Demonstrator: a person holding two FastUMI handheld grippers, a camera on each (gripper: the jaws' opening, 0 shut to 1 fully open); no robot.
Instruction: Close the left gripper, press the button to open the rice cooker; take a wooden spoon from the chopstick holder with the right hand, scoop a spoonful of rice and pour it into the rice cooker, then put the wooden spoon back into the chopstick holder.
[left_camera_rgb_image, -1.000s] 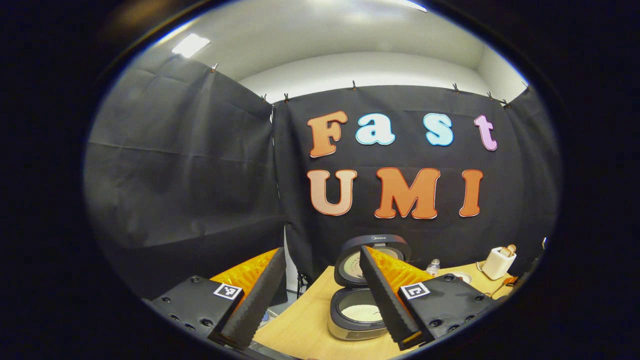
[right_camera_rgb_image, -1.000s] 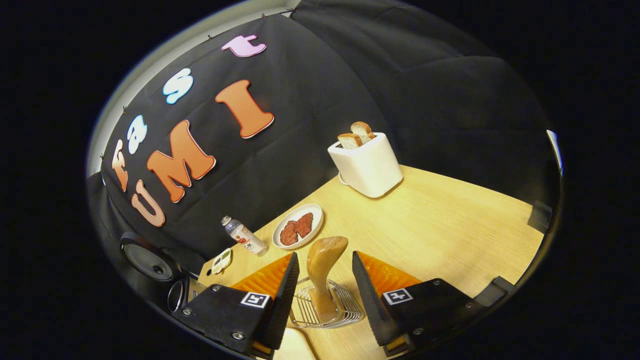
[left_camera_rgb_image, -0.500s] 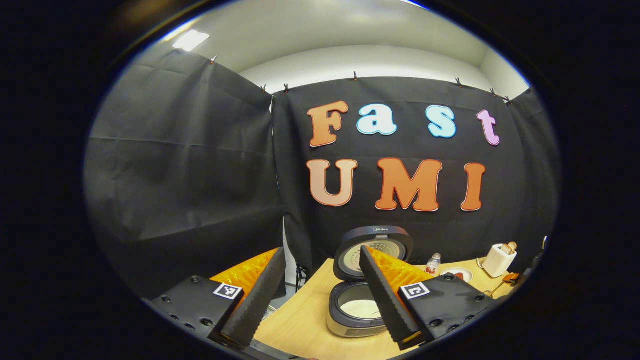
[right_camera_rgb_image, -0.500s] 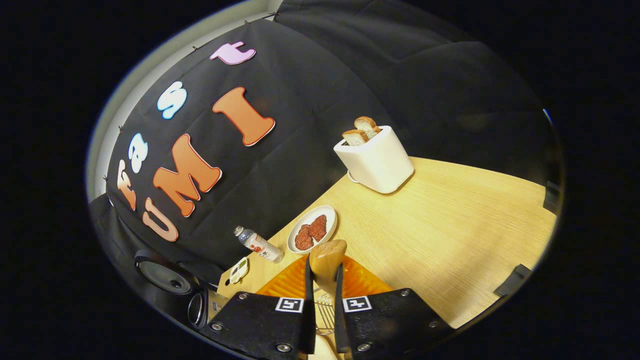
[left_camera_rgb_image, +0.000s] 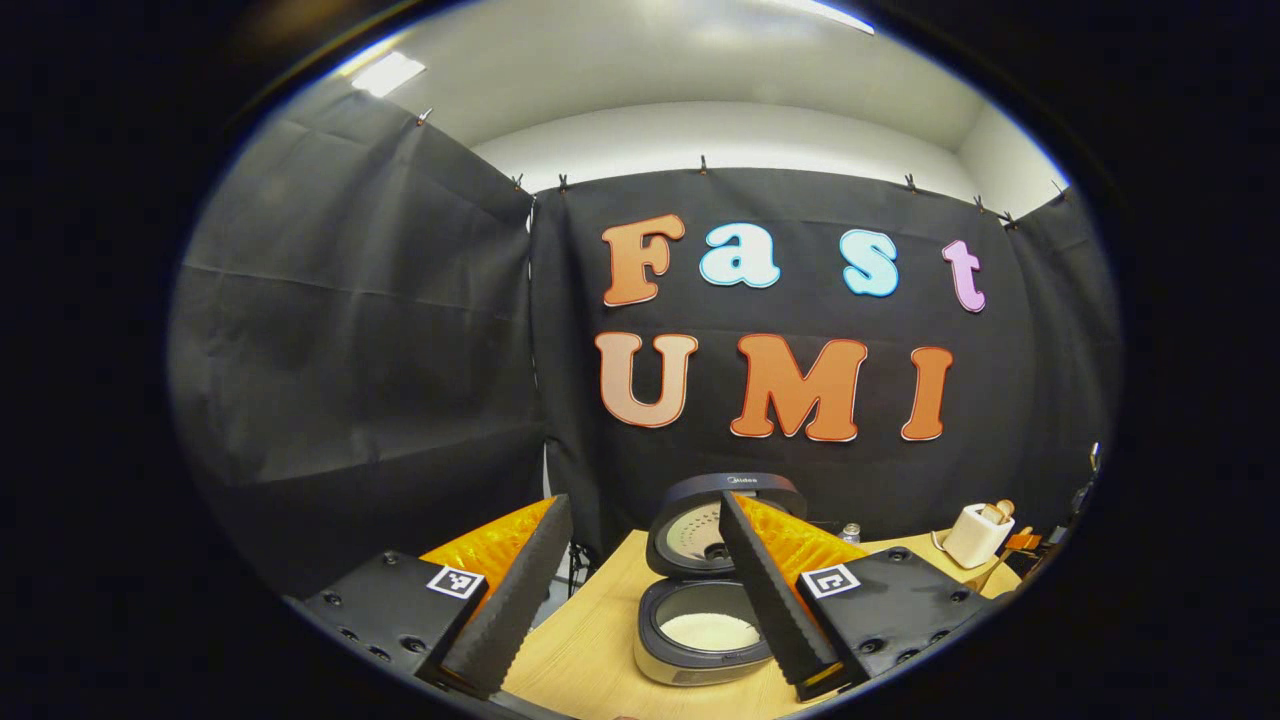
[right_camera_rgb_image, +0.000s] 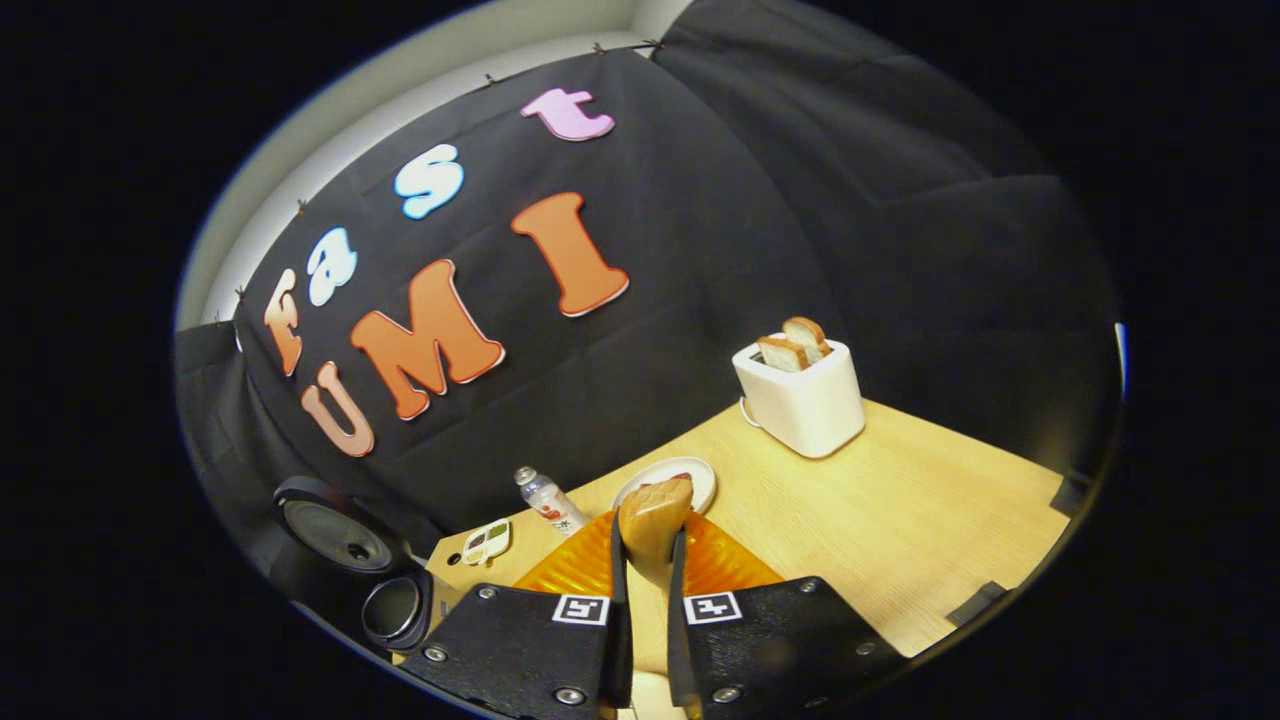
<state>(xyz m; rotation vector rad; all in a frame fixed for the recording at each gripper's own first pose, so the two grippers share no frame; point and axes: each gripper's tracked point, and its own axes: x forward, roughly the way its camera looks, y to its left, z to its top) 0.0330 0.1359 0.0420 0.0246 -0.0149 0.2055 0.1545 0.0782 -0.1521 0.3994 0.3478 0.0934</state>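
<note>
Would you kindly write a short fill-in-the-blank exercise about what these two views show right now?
1. The rice cooker has its lid ____.
2. The right tool is shut on the wooden ____.
3. The white toaster holds two slices of ____.
4. The left tool has its jaws ____.

Missing words: open; spoon; bread; open

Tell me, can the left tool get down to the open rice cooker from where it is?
Probably yes. The left tool hangs open above the rice cooker, whose lid stands up at the back, with nothing between them.
</note>
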